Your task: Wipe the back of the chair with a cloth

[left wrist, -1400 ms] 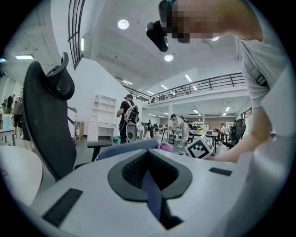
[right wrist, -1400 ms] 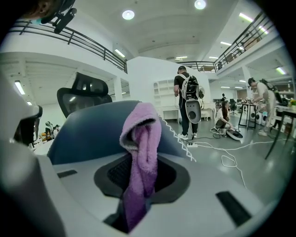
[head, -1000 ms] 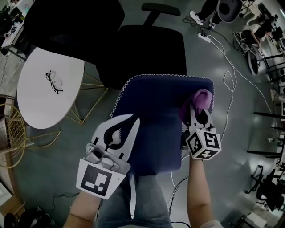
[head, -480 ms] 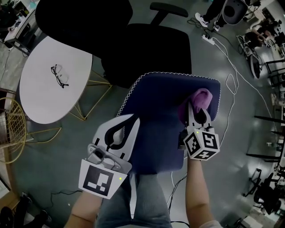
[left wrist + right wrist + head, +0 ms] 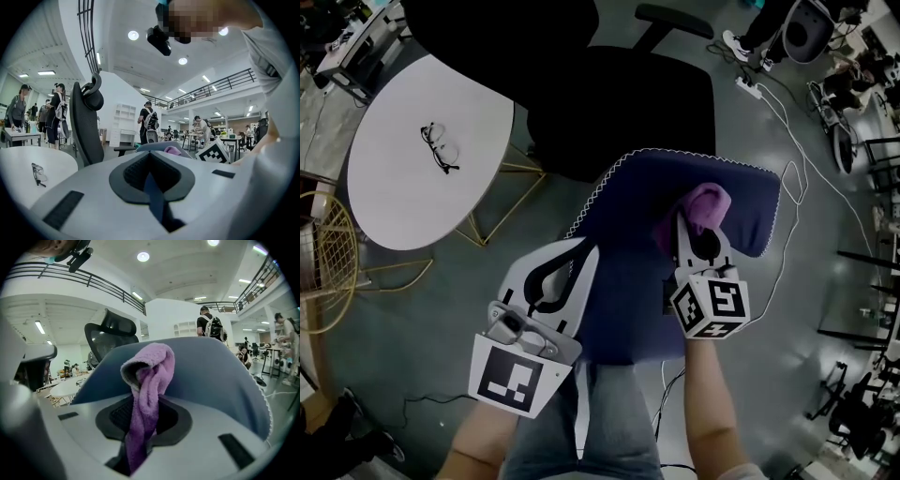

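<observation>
Head view: right claw (image 5: 701, 227) (on cloth (image 5: 709, 201))

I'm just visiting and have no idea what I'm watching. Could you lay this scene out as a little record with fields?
Right tool: shut on purple cloth
Cloth position: over the blue chair back, right side; contact unclear
Left tool: shut, empty, by the chair back's left edge
Nearby: white table with glasses; black office chair
</observation>
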A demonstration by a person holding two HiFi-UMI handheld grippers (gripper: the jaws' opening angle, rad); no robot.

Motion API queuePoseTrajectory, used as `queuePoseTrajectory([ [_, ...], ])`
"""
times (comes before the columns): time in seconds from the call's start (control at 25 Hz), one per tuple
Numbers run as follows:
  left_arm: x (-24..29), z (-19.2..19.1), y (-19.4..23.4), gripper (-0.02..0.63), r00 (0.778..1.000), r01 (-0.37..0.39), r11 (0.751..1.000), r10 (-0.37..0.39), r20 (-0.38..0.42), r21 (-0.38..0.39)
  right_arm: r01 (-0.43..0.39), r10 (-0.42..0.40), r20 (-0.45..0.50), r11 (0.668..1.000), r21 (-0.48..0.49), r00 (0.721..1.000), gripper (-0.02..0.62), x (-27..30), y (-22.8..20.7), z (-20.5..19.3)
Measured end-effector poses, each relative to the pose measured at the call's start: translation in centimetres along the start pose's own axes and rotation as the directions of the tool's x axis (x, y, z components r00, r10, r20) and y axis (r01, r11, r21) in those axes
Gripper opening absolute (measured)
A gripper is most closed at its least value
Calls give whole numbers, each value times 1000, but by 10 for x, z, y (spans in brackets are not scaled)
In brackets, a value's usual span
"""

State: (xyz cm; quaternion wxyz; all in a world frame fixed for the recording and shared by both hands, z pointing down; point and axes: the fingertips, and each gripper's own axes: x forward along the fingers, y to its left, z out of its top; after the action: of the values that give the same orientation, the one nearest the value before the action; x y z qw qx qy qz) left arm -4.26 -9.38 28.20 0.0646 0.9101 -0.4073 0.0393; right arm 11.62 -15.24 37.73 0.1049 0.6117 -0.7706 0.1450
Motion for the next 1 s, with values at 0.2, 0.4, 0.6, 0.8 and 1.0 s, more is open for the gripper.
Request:
queuePoseTrajectory([
  [0.2, -7, -1, 5, 12, 1000, -10, 1000, 10, 3, -2, -34, 34, 1, 999, -12, 999, 86, 6, 23, 1],
  [0.4, -15, -3, 10, 12, 1000, -23, 1000, 23, 5, -8, -80, 80, 1, 996, -30, 997, 86, 12, 47, 2],
  [0.6, -22, 0, 14, 12, 999, -38, 999, 38, 9, -12, -143, 143, -8, 988, -60, 990, 86, 18, 83, 5],
  [0.8, -30, 1, 20, 12, 998, -53, 998, 54, 14, -19, -156, 156, -4, 987, -33, 988, 84, 17, 90, 8],
  [1.0, -35, 0, 23, 12, 998, -61, 998, 62, 26, -33, -195, 195, -5, 980, -43, 981, 84, 15, 112, 10],
])
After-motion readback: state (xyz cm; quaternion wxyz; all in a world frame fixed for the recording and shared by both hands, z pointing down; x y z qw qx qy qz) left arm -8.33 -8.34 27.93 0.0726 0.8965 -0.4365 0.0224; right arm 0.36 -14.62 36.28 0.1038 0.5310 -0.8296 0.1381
